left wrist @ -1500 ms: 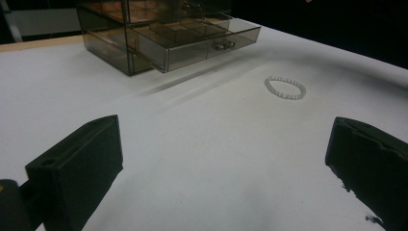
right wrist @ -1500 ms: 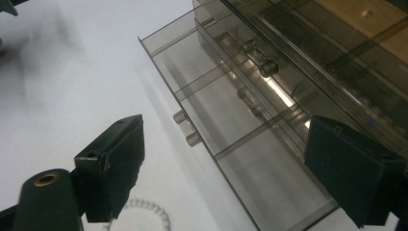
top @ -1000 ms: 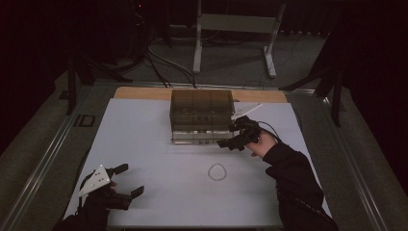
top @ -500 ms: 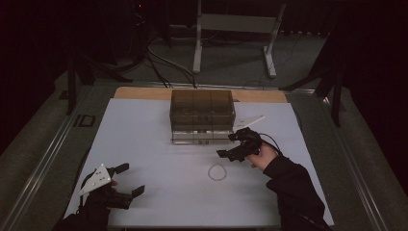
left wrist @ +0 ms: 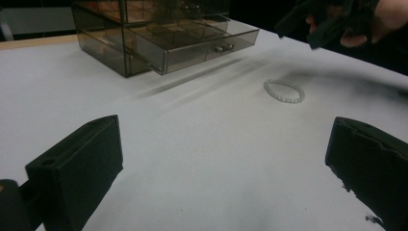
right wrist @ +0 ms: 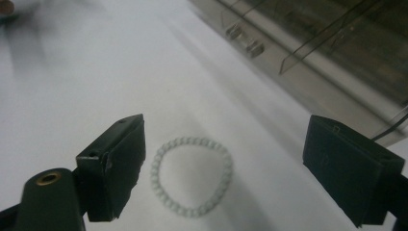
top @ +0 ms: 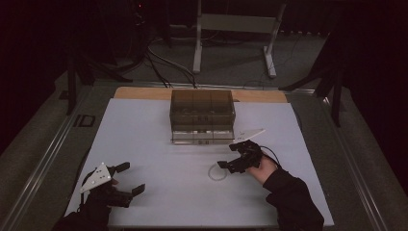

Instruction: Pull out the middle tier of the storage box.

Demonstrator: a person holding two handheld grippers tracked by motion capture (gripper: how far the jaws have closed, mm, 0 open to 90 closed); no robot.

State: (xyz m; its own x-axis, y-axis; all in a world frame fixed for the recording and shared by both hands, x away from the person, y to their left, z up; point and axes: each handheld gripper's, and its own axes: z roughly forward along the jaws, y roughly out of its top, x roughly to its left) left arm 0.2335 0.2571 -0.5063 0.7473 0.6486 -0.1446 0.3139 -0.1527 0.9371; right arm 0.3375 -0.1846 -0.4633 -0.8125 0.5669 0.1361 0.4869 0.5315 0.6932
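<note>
A white bead bracelet lies flat on the white table cover, right of centre. My right gripper hovers just above and beside it, jaws open and empty. In the right gripper view the bracelet sits low between the two wide-apart jaws of that gripper, closer to the left one. My left gripper rests open and empty near the front left corner. From the left gripper view the bracelet lies farther off, with the right gripper above it.
A smoky clear drawer box stands at the back middle of the table, its bottom drawer pulled out toward me. The white cover spreads wide between the grippers. A wooden edge and metal stand legs lie behind.
My right gripper has moved from beside the box's drawer toward me and down, ending over the bracelet. Its jaws stay wide. The left gripper has kept still.
</note>
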